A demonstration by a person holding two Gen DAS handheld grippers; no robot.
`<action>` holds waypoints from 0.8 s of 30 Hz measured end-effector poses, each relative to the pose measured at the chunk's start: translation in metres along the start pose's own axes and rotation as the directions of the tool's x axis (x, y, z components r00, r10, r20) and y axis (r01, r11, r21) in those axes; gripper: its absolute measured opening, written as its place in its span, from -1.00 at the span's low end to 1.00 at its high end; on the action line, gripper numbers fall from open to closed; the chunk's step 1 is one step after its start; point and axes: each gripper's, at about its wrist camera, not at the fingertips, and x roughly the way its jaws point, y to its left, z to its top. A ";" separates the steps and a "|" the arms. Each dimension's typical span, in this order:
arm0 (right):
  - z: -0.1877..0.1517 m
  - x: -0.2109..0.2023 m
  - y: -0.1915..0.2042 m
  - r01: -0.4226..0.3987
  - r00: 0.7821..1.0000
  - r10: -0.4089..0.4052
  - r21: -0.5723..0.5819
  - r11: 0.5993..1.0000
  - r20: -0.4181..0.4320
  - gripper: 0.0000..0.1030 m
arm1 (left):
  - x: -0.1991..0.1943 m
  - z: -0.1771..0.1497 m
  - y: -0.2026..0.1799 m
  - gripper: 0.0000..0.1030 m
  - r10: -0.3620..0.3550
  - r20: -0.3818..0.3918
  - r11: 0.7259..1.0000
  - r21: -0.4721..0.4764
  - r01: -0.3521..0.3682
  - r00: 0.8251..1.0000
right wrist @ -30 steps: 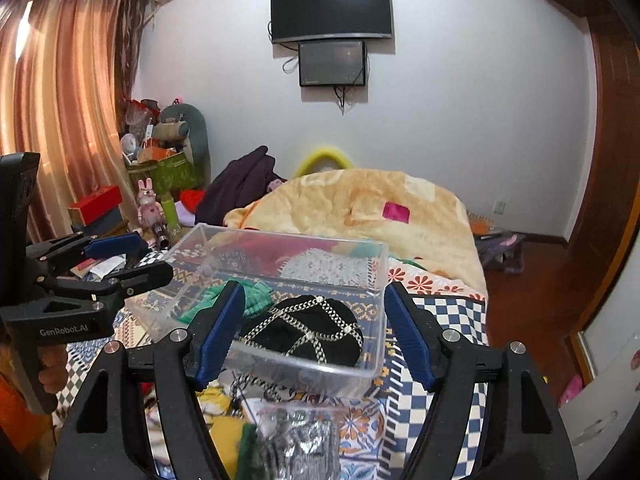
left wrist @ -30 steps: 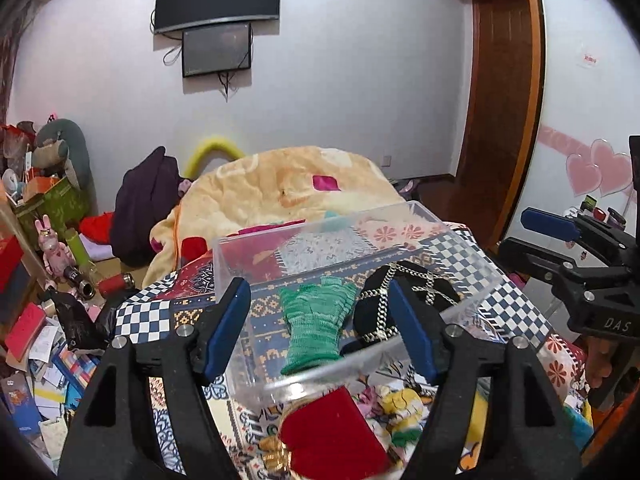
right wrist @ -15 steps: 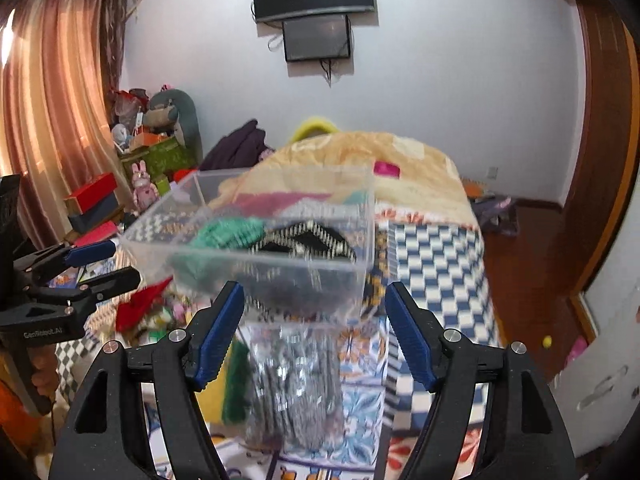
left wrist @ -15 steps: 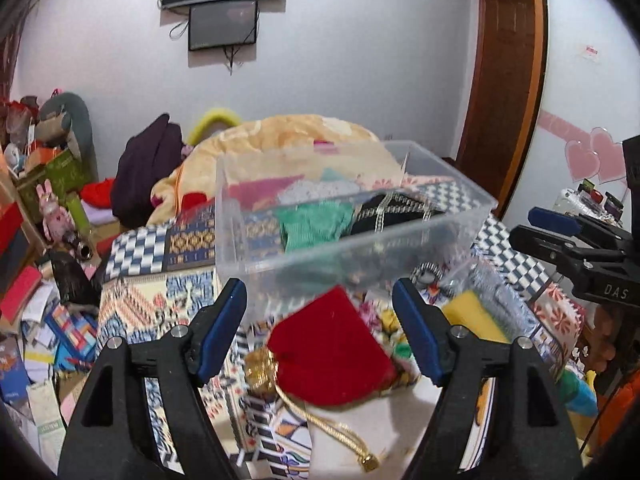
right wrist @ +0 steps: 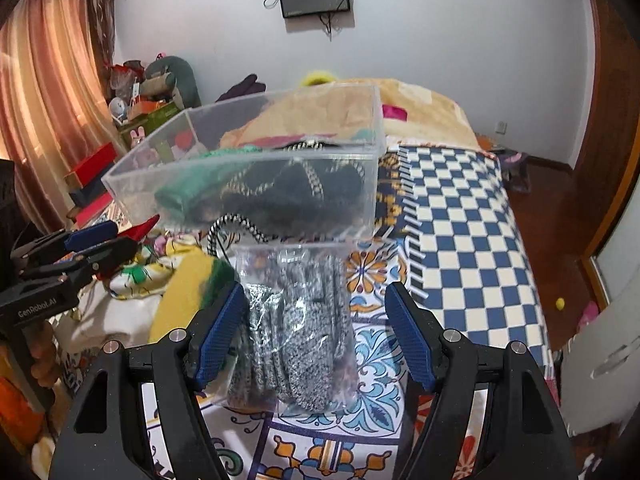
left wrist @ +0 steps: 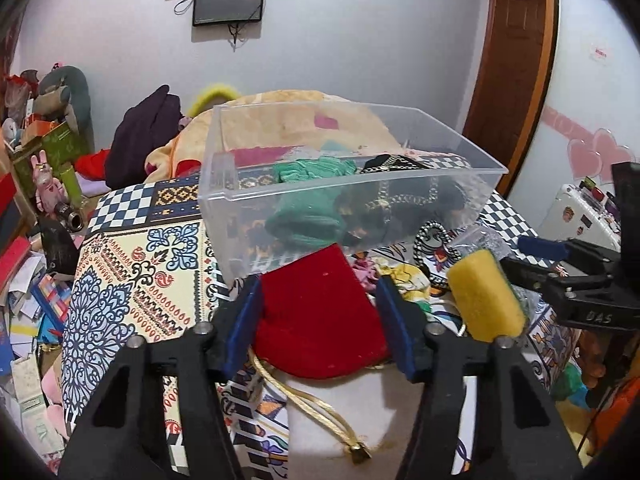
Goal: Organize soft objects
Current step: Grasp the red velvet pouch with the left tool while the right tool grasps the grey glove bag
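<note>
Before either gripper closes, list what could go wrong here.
1. The left gripper straddles the red velvet pouch; its gold drawstring trails loose and may snag.
2. The right gripper frames a slippery plastic bag of grey knitwear; it could slide out.
3. The clear bin sits right behind both items, so lifting carelessly might knock it.

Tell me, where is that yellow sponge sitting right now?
In the left wrist view the yellow sponge lies on the patterned bedspread, right of the red velvet pouch and just in front of the clear plastic bin.
</note>
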 end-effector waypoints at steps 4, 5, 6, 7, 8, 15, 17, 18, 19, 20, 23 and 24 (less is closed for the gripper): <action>-0.002 0.000 -0.004 -0.048 0.999 0.048 0.022 0.999 -0.011 0.04 | 0.005 -0.004 0.001 -0.39 -0.064 -0.028 0.998 -0.027 0.063 0.998; -0.003 0.001 -0.003 -0.062 0.998 0.062 0.027 0.998 -0.014 -0.06 | 0.007 -0.006 0.002 -0.41 -0.073 -0.035 0.997 -0.037 0.072 0.997; -0.004 0.001 -0.004 -0.075 0.997 0.076 0.033 0.997 -0.017 -0.16 | 0.008 -0.007 0.003 -0.43 -0.077 -0.035 0.996 -0.044 0.076 0.996; -0.005 0.001 -0.005 -0.081 0.996 0.082 0.037 0.996 -0.019 -0.21 | 0.008 -0.007 0.003 -0.44 -0.082 -0.036 0.996 -0.049 0.080 0.996; -0.005 0.001 -0.005 -0.084 0.996 0.085 0.039 0.996 -0.019 -0.28 | 0.007 -0.007 0.004 -0.48 -0.087 -0.036 0.995 -0.055 0.085 0.996; -0.006 -0.008 -0.006 -0.070 0.997 0.070 0.041 0.997 -0.020 -0.33 | -0.009 -0.002 -0.002 -0.52 -0.061 -0.019 0.997 -0.052 0.060 0.998; -0.005 -0.011 -0.009 -0.068 0.998 0.069 0.039 0.997 -0.015 -0.33 | -0.009 -0.002 -0.005 -0.48 -0.066 -0.024 0.997 -0.044 0.065 0.998; -0.005 -0.013 -0.010 -0.065 0.998 0.065 0.034 0.997 -0.013 -0.33 | -0.008 -0.002 -0.006 -0.40 -0.072 -0.032 0.997 -0.042 0.071 0.997; -0.004 -0.015 -0.008 -0.062 0.998 0.063 0.029 0.998 -0.012 -0.33 | -0.007 -0.003 -0.008 -0.34 -0.074 -0.038 0.997 -0.041 0.072 0.997; -0.005 -0.016 -0.008 -0.062 0.998 0.063 0.025 0.998 -0.014 -0.32 | -0.005 -0.003 -0.009 -0.25 -0.073 -0.043 0.997 -0.039 0.071 0.996; -0.008 -0.016 -0.006 -0.060 0.998 0.060 0.015 0.998 -0.022 -0.21 | -0.001 -0.005 -0.009 -0.19 -0.056 -0.052 0.998 -0.040 0.054 0.997; -0.009 -0.015 -0.006 -0.056 0.998 0.057 0.010 0.998 -0.029 -0.18 | 0.000 -0.005 -0.007 -0.19 -0.058 -0.054 0.997 -0.051 0.056 0.997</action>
